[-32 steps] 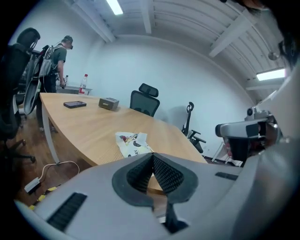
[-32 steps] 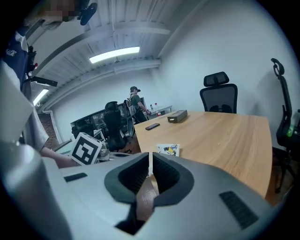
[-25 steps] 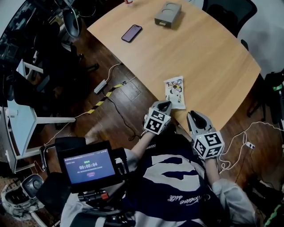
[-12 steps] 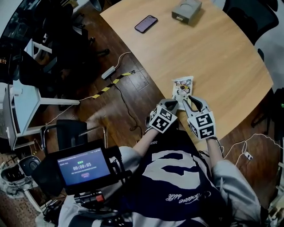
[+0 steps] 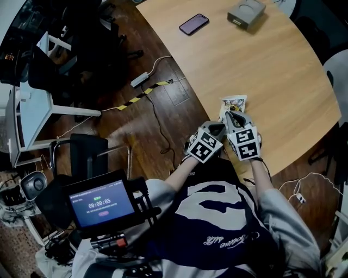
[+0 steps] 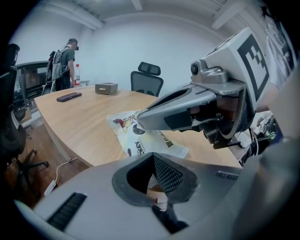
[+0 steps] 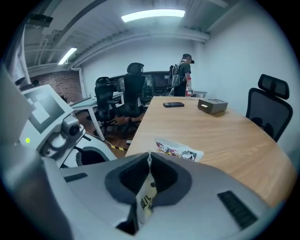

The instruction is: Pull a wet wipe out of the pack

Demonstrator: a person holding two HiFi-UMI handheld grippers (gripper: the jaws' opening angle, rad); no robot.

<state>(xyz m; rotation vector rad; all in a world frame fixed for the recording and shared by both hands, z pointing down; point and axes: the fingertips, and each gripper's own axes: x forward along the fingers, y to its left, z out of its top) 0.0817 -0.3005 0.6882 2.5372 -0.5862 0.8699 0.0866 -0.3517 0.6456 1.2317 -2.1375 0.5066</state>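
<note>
The wet wipe pack [image 5: 234,102], white with printed pictures, lies flat near the front edge of the wooden table [image 5: 283,70]. My right gripper [image 5: 232,115] is at the pack's near end. Its jaws are closing, and in the right gripper view [image 7: 149,157] a thin white printed edge of the pack [image 7: 180,151] stands pinched between the pads. My left gripper [image 5: 216,128] hovers at the table edge just left of the right one, its jaws together with nothing in them. The left gripper view shows the right gripper's tip [image 6: 140,123] resting on the pack [image 6: 140,143].
A dark phone [image 5: 194,23] and a grey box [image 5: 246,12] lie at the table's far end. Office chairs [image 7: 269,110] stand around the table. A power strip and cable [image 5: 142,79] lie on the wood floor to the left. A person [image 7: 184,75] stands far off.
My right gripper came in from the right, dropped onto the pack's near end, opened wide and then closed on it. The left gripper stayed where it was.
</note>
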